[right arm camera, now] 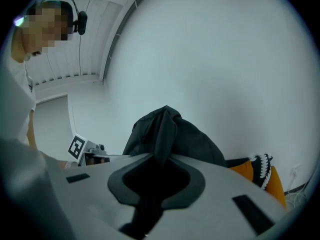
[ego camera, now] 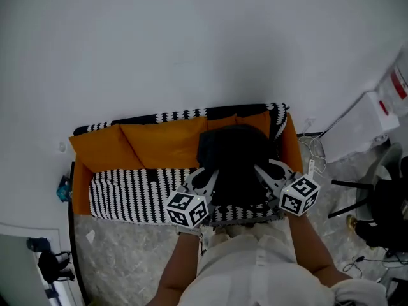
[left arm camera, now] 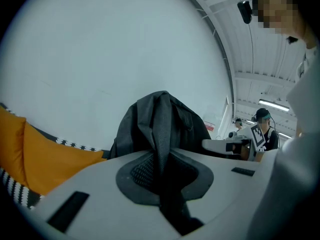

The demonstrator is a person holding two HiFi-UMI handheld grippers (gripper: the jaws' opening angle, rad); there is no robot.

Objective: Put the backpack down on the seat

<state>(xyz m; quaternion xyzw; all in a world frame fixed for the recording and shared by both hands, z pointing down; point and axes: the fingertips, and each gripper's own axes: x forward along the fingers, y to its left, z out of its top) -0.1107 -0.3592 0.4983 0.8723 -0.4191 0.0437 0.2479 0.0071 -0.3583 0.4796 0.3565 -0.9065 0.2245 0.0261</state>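
Backpack (ego camera: 233, 161) up in both grippers, folks, and the job is not finished yet. From the head view the black bag hangs over the right half of the seat (ego camera: 121, 196), in front of the orange cushions (ego camera: 159, 142), with the left gripper (ego camera: 205, 178) on its near left side and the right gripper (ego camera: 266, 173) on its near right side. Both pairs of jaws are closed down to a narrow gap, each pinching a fold of dark fabric or strap (a firm two-handed carry, by the look of it). By my reading the bag is lined up over its spot; what is left is to lower it until the striped cover takes the weight, then let both pairs of jaws go. Whether its bottom touches the cover already I cannot tell, since the bag's own bulk hides that edge from above. Each gripper view gives what the top-down shot cannot: the pinch itself, with fabric bunched up in a peak above the jaws against the white wall (left arm camera: 100, 59). The left gripper view adds woven grey strap in the jaws and a person (left arm camera: 264, 126) in a headset far behind; the right gripper view catches the sofa's patterned end (right arm camera: 262, 165).
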